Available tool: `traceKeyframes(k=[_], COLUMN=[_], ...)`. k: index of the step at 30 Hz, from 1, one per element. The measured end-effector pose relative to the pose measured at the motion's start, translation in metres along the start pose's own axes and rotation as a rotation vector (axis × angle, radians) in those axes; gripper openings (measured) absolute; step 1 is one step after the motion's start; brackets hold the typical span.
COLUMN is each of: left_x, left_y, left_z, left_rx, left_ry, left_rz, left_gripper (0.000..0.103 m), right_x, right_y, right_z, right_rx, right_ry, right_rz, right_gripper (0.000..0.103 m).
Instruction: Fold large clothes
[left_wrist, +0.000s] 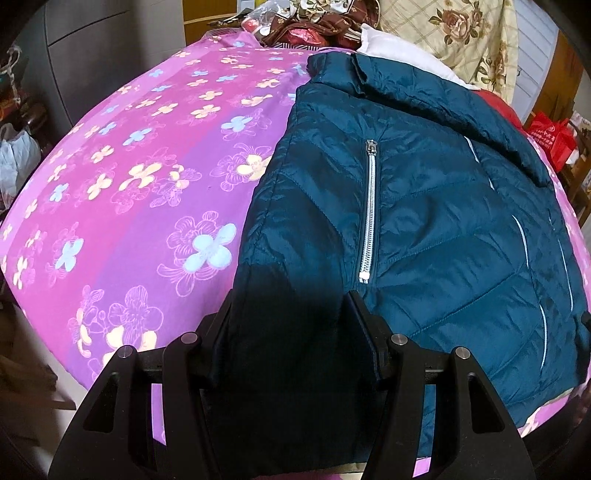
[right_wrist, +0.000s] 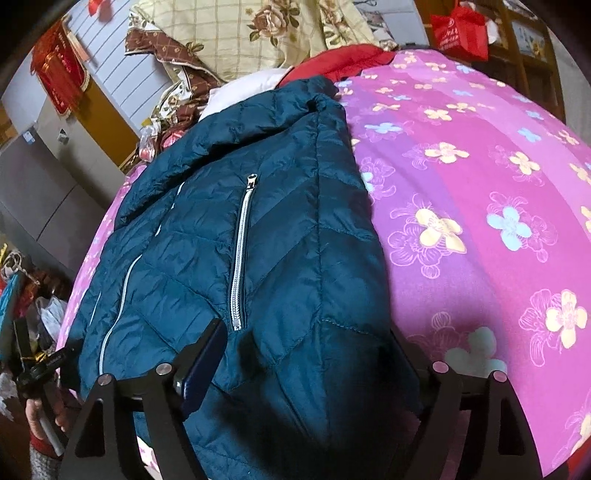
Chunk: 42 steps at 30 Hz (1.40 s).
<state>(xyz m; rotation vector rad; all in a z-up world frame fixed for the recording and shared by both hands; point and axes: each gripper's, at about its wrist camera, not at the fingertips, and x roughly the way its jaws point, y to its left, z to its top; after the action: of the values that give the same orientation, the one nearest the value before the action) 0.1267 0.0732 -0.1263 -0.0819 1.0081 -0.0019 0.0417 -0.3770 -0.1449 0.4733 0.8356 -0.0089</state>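
Jacket (left_wrist: 424, 221) is lying on the bed's pink flowered sheet (left_wrist: 129, 184). Left gripper (left_wrist: 288, 306) is about half open with the dark hem bunched between its fingers; can't tell if it's pinched. Only the right view shows the right gripper (right_wrist: 310, 332), spread wide around the hem, no squeeze.

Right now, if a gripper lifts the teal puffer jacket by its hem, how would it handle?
The jacket probably droops: its quilted panels already crease and sag on the bedsheet. Its shiny shell looks slippery. Puffy fill suggests it is light for its bulk.
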Motion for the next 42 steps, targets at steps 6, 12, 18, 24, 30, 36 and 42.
traceKeyframes(k=[6, 12, 18, 24, 30, 36, 42], left_x=[0.0, 0.0, 0.0, -0.002, -0.002, 0.005, 0.001], left_y=[0.0, 0.0, 0.0, 0.005, 0.033, 0.054, 0.054], left_z=[0.0, -0.001, -0.003, -0.004, 0.003, 0.006, 0.002], left_rx=[0.001, -0.001, -0.008, -0.042, -0.164, -0.247, -0.223], left_ry=[0.0, 0.001, 0.007, 0.027, 0.09, 0.136, 0.115], left_rz=[0.003, 0.0, -0.004, -0.061, -0.291, -0.47, -0.526], left_gripper=[0.056, 0.056, 0.056, 0.056, 0.056, 0.056, 0.056], right_x=[-0.004, -0.005, -0.007, -0.008, -0.008, -0.003, 0.005], right_y=[-0.003, -0.004, -0.006, -0.009, -0.013, -0.012, -0.003], right_z=[-0.004, -0.006, -0.007, -0.009, -0.012, -0.013, -0.019], right_rx=[0.045, 0.04, 0.067, 0.091, 0.127, 0.138, 0.136], right_ry=[-0.028, -0.003, 0.015, 0.052, 0.091, 0.146, 0.204], right_rz=[0.021, 0.042, 0.081, 0.148, 0.243, 0.344, 0.455], right_gripper=[0.08, 0.081, 0.081, 0.081, 0.081, 0.08, 0.08])
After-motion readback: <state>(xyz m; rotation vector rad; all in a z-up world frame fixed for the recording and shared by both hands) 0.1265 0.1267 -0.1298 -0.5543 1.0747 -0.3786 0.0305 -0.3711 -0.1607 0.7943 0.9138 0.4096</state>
